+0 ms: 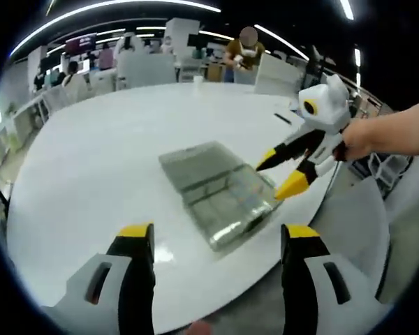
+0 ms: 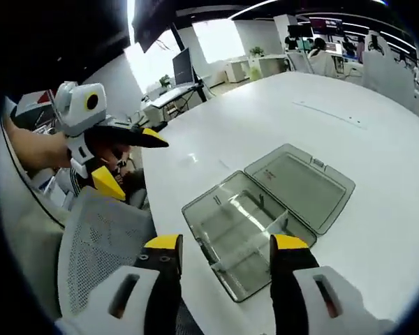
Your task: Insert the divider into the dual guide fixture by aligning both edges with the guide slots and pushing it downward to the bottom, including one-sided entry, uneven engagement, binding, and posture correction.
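In the left gripper view, the left hand-held gripper (image 1: pixel 216 241) rises from the bottom edge with its yellow-tipped jaws spread wide and holding nothing, above the near rim of a round white table (image 1: pixel 98 139). Just beyond the jaws, near the table's edge, lies a clear smoky-grey plastic box with a hinged lid (image 1: pixel 216 192), the lid folded open flat on the far side. The right hand-held gripper (image 1: pixel 286 171), white and black with yellow tips, comes in from the right in a person's hand (image 1: pixel 356 139); its jaws stand apart, empty, close over the box's right side. Office desks and seated people fill the background.

In the right gripper view, the right hand-held gripper (image 2: pixel 223 244) points down at the same box (image 2: pixel 265 216), jaws wide and empty. A thin transparent plastic divider (image 2: pixel 262 222) stands upright across the box's open tray; whether it sits fully down cannot be told. The lid lies flat on the table (image 2: pixel 300 105). The left hand-held gripper (image 2: pixel 136 157) hovers at the left, off the table's edge, above a grey mesh office chair (image 2: pixel 98 244), jaws parted.
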Tool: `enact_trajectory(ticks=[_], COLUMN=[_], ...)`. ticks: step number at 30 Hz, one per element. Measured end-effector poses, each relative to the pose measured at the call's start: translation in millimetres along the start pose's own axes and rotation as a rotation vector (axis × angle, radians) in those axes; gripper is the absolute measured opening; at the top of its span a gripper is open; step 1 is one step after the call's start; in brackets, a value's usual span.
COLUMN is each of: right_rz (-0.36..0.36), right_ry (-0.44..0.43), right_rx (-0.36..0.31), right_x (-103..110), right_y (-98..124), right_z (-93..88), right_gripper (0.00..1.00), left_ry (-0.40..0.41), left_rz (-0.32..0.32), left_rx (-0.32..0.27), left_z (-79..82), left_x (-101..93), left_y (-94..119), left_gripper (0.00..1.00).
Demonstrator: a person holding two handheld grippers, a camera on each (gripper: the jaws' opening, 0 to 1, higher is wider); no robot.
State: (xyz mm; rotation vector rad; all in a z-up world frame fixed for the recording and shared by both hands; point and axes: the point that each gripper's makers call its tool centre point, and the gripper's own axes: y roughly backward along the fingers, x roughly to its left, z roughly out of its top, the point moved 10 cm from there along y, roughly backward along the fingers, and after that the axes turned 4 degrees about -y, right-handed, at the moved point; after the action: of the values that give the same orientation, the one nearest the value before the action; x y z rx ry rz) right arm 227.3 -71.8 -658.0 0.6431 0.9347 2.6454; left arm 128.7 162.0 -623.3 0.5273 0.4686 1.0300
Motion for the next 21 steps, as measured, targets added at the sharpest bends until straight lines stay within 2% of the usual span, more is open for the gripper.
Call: enact_trajectory(ticks=[9, 21], right_rz=[0.037, 0.034], right_ry=[0.020, 0.017], right_rx=[-0.060, -0.088], right_x=[-0.2, 1.8], right_y=[13.5, 36.3], right_z=[-10.4, -30.4], right_gripper=[0.52, 0.54], left_ry=[0.026, 0.064], left_rz=[0.017, 0.035], left_rx=[0.017, 0.017], left_z=[-1.9, -9.2], left_x=[-1.7, -5.0], left_y=[-2.4, -9.8], left_gripper=[0.69, 0.68])
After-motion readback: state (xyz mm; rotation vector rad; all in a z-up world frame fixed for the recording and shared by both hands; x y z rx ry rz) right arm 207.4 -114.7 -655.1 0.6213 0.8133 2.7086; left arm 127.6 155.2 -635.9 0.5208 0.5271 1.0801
